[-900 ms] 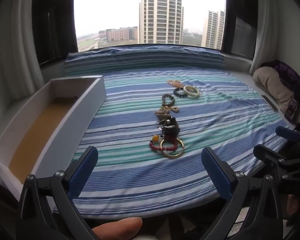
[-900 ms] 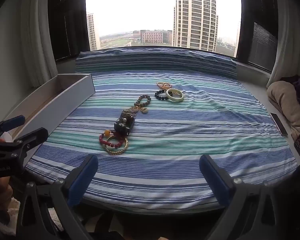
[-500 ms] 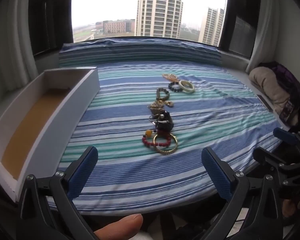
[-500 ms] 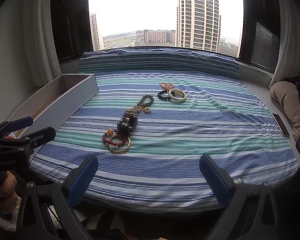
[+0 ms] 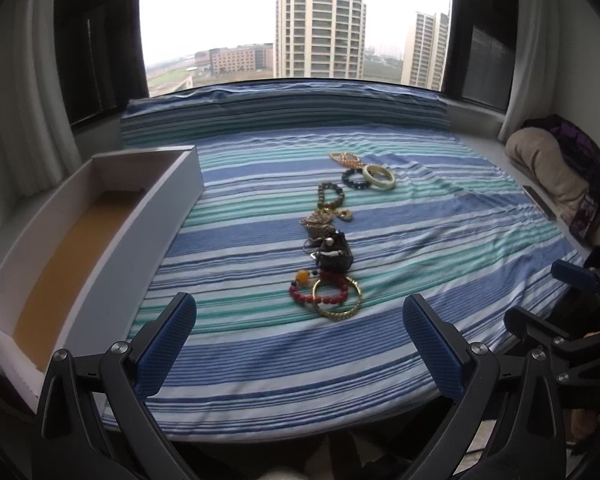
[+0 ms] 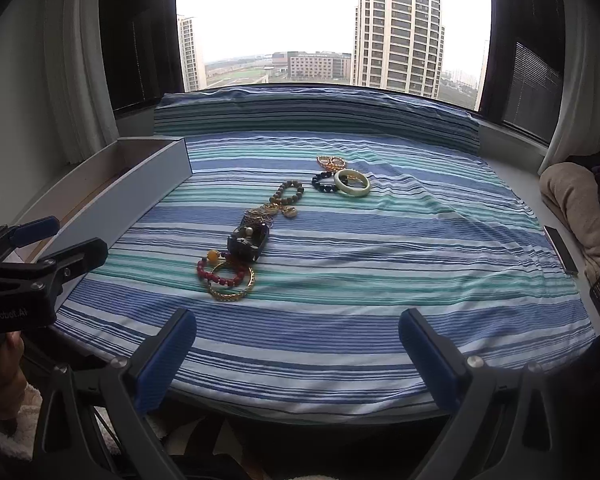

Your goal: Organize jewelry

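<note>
1. Jewelry lies in a loose line up the middle of a striped blue and green sheet (image 5: 420, 240), running from lower centre toward the upper centre of both views.
2. Nearest the cameras a gold bangle (image 5: 337, 300) overlaps a red bead bracelet (image 5: 320, 294) that carries one amber bead.
3. Just above them sits a dark, bulky piece (image 5: 334, 254), touching a tangle of gold chain (image 5: 320, 222).
4. Further up lies a brown bead bracelet (image 5: 332, 196), then a dark blue bead bracelet (image 5: 354, 180) touching a pale jade-coloured bangle (image 5: 378, 177), with small gold pieces (image 5: 346, 159) at the far end.
5. Along the left edge of the sheet stands a long white tray (image 5: 156, 216) with a tan floor, nothing visible inside it.
6. The left gripper (image 5: 300, 340) hovers at the bottom of its view, jaws spread wide with nothing between the blue pads.
7. The right gripper (image 6: 298, 346) hangs likewise at the bottom of its frame, jaws wide and holding nothing.
8. At the right edge lie a beige cushion (image 6: 572, 200) and a dark phone (image 6: 560, 248).
</note>
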{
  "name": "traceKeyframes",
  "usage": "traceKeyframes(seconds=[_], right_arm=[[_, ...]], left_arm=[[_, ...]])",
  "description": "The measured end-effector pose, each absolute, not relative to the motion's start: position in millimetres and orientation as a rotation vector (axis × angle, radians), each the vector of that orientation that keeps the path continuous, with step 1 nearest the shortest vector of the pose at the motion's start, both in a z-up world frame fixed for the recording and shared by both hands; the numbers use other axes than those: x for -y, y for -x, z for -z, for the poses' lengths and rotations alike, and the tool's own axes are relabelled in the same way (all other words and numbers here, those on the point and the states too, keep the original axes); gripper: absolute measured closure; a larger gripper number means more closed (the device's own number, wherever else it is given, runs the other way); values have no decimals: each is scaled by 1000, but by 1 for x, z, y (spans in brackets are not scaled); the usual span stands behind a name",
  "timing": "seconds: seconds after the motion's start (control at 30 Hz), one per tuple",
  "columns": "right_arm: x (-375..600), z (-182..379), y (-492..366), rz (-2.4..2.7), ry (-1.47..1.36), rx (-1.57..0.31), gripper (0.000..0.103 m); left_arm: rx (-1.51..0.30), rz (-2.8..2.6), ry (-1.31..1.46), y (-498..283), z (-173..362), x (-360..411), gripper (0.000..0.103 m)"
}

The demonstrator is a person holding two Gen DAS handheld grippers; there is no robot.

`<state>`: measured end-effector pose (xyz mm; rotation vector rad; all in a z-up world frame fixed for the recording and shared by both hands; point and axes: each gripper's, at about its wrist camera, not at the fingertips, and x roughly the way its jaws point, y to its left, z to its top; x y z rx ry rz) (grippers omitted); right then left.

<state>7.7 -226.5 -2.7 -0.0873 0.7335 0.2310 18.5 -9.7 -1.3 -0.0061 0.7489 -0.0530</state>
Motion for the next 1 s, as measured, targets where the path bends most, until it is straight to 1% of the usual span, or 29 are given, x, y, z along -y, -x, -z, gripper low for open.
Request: traceKeyframes(seconds=[0.13, 0.3, 0.43, 0.53, 1.0], right_arm=[[234, -1, -16, -223, 73, -763, 0], [233, -10, -19, -236, 87, -734, 0], [228, 0, -21, -255, 93, -756, 0], [230, 6, -23, -264, 73, -785, 0], [230, 2, -16, -236, 80, -773, 0]], left_arm=[[-729, 40, -7, -20, -4, 11, 0], [-731, 12, -2, -22, -3, 8, 0], [-774, 19, 8, -24, 5, 8, 0], [-754, 10, 8, -21, 1, 7, 1], [-769, 39, 7, -21, 6, 11, 1]])
